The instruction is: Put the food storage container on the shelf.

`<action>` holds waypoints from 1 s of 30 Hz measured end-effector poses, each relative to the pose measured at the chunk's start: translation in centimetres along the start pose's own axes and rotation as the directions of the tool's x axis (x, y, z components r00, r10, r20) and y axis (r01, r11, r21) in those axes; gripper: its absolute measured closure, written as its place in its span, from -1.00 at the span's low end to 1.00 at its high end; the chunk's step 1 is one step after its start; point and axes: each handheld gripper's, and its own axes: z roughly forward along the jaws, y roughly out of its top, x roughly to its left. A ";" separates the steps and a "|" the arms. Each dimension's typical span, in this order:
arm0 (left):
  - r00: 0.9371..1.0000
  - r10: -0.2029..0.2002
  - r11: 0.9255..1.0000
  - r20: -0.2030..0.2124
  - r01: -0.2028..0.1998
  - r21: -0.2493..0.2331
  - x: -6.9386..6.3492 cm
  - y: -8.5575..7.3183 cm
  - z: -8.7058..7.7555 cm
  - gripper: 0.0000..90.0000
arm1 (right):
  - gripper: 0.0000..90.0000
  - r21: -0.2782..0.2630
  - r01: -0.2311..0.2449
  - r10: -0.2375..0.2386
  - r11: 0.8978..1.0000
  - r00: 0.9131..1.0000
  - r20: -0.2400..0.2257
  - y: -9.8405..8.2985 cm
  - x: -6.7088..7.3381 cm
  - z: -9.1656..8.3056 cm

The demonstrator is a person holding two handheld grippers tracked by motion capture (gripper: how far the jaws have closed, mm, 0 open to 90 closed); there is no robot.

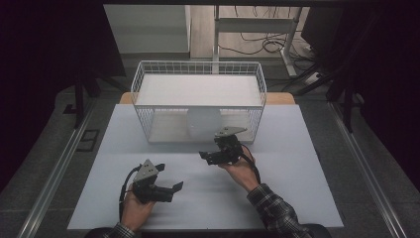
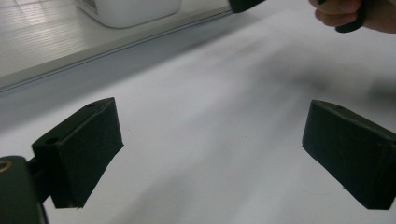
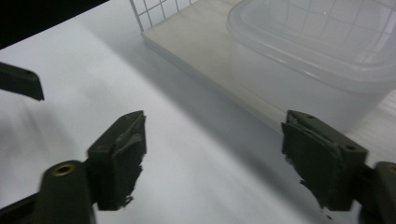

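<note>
A white wire basket (image 1: 198, 69) stands at the back middle of the white table (image 1: 297, 188), its open side facing me. Inside it, on its pale floor board (image 3: 205, 51), sits a translucent plastic container (image 1: 203, 124) (image 3: 317, 46) with a lid. My right gripper (image 1: 208, 157) (image 3: 212, 158) hovers just in front of the basket, open with nothing between its pads, the container ahead and to its right. My left gripper (image 1: 169, 177) (image 2: 212, 149) is lower left over bare table, open and holding nothing.
The basket carries a flat white top panel (image 1: 198, 89). The person's right hand (image 2: 355, 14) shows beyond the left gripper. Dark floor, metal rails and cables (image 1: 267, 44) surround the table. A plaid sleeve (image 1: 277, 213) enters at the bottom right.
</note>
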 end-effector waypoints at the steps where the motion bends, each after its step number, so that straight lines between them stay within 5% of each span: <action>1: 1.000 0.002 1.000 -0.002 -0.002 0.001 0.0 0.0 0.0 -0.91 | -0.63 0.000 0.000 0.000 1.000 1.000 0.000 0.0 0.0 0.0; 12: 1.000 -0.005 1.000 -0.009 0.005 0.026 0.0 0.2 -0.2 -0.90 | -0.92 0.033 0.029 -0.030 0.999 0.999 0.034 -2.0 0.3 -2.5; 30: 0.998 -0.004 0.999 -0.066 0.008 0.049 0.8 -0.1 -2.7 -0.88 | -0.97 -0.006 -0.041 0.041 0.999 0.997 0.070 -5.5 -0.7 -7.8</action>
